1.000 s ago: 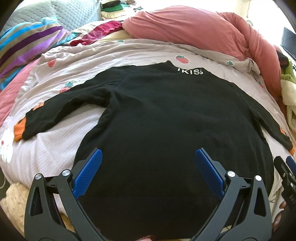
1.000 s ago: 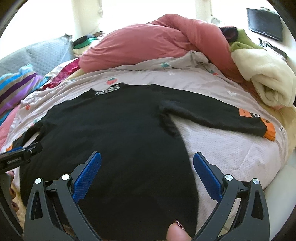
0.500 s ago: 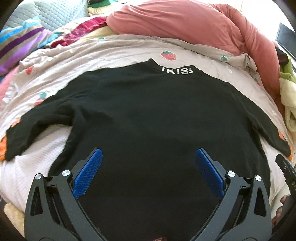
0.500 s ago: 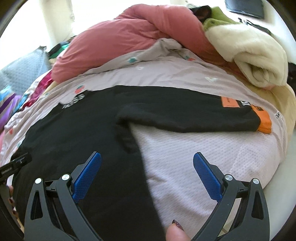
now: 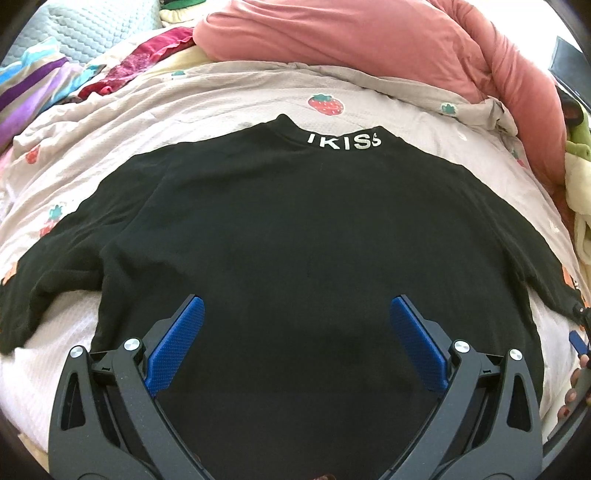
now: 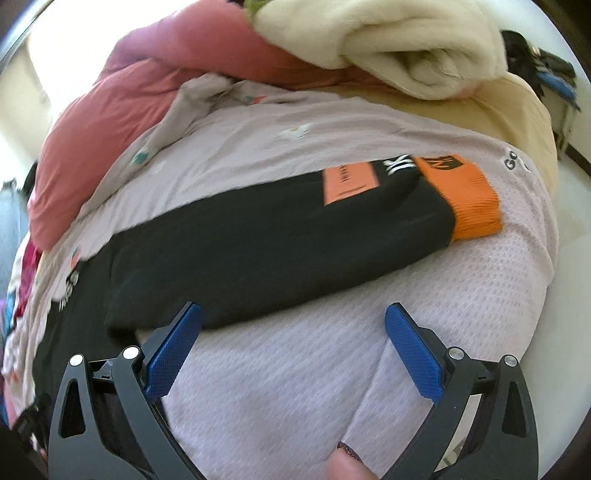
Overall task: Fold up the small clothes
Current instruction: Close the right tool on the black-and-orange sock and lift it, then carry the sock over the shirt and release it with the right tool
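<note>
Left wrist view: a black sweater [image 5: 303,236] lies spread flat, back up, on a pale bedspread [image 5: 110,147] printed with strawberries. Its collar [image 5: 332,138] points away from the camera and carries white lettering that reads "IKISS". Both sleeves reach outward to the sides. The left hand-held gripper [image 5: 297,332] hovers over the lower middle of the sweater body with its blue-padded jaws spread wide and nothing between them. At the far right edge of this view a small part of the right hand-held gripper [image 5: 578,334] shows, with fingers [image 5: 572,391] beside it.

In the right wrist view, the sweater's right sleeve [image 6: 266,243] runs across the bedspread [image 6: 295,369] from lower left to upper right. It ends in an orange ribbed cuff [image 6: 469,199], with an orange rectangular patch [image 6: 349,181] and some white letters just before the cuff. The right hand-held gripper [image 6: 293,338] is also wide open and empty; its left pad sits over the near edge of the sleeve close to the armpit, and its right pad is over bare bedspread. A fingertip [image 6: 345,465] with dark polish shows at the bottom edge between the gripper arms.

Beyond the sweater, a bunched pink duvet [image 5: 369,40] lies along the far side of the bed. A cream fleece blanket [image 6: 388,40] is piled near it. A striped purple and blue cloth [image 5: 29,92] and a grey quilted pillow [image 5: 96,26] sit at the far left.
</note>
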### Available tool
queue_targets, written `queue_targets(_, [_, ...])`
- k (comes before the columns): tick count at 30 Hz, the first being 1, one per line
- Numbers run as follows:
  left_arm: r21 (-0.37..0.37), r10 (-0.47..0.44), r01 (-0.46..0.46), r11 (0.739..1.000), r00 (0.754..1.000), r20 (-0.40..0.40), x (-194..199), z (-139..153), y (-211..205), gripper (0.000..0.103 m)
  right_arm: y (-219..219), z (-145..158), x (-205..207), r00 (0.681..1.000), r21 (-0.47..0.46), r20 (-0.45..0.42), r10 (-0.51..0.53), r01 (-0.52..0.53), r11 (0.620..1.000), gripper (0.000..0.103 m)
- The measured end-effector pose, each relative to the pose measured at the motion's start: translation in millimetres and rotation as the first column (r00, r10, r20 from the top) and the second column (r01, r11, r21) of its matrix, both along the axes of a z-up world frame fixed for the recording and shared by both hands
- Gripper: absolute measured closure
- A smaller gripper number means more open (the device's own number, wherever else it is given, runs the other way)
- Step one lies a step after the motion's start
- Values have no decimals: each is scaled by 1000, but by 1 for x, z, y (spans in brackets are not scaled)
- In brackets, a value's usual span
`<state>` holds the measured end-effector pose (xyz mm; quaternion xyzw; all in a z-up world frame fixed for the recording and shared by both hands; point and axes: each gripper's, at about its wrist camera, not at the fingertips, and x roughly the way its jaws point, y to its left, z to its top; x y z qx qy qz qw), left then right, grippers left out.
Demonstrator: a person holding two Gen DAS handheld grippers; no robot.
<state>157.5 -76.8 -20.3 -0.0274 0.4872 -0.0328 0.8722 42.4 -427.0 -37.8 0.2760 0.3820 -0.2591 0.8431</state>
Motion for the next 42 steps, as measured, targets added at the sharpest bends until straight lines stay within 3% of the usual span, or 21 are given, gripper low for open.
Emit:
queue_targets(9, [-4, 17, -17, 1000, 1000, -21, 24, -5, -3, 8, -39, -6, 6, 991, 19, 56, -123, 122, 992, 4])
queue_targets(19, [-21, 45, -46, 999, 999, -24, 50, -7, 2, 8, -68, -10, 18, 965, 84, 185, -184, 171, 982, 5])
queue_targets(20, [-24, 47, -48, 999, 999, -25, 51, -8, 3, 8, -69, -9, 16, 958, 88, 209, -195, 180, 980, 11])
queue_targets(24, [-40, 53, -55, 998, 998, -27, 51, -10, 6, 8, -77, -12, 7, 937, 112, 236, -256, 236, 965, 60])
queue_targets(29, [-56, 52, -54, 997, 998, -31, 49, -11, 9, 8, -76, -4, 1, 927, 117, 290, -239, 213, 970, 83])
queue_targets(36, [-80, 71, -72, 994, 997, -13, 44, -3, 18, 8, -42, 37, 18, 926, 8, 371, -76, 79, 997, 89])
queue_targets(42, [-98, 90, -88, 991, 996, 10, 39, 9, 29, 8, 7, 74, 47, 908, -102, 404, 112, -77, 992, 91])
